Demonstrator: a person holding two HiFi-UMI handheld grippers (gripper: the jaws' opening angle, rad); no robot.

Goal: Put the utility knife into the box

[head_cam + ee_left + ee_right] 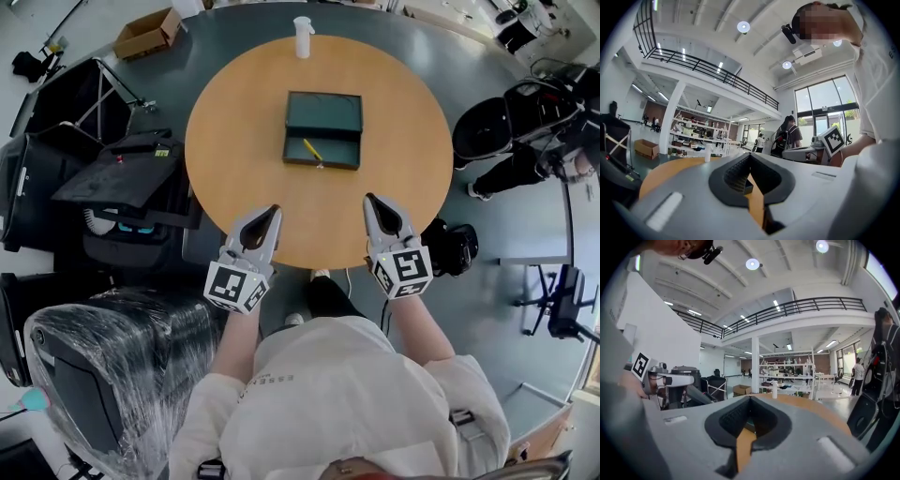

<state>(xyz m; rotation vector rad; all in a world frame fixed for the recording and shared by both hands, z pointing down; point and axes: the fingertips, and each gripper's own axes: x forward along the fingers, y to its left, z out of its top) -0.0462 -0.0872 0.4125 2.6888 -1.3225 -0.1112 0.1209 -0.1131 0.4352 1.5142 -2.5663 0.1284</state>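
Note:
An open dark green box (323, 112) lies at the middle of the round wooden table (234, 141). A yellow utility knife (312, 149) rests inside its nearer half. My left gripper (275, 211) and my right gripper (369, 200) hover side by side over the table's near edge, well short of the box. Both are shut with nothing between the jaws. In the left gripper view the left gripper (750, 156) shows closed tips, with a corner of the box (747, 186) beyond them. The right gripper (750, 398) looks the same in its own view.
A white bottle (303, 37) stands at the table's far edge. On the floor are a cardboard box (148, 33), a black cart (122, 173) to the left, a plastic-wrapped chair (112, 366) and a black seat (511, 117) to the right.

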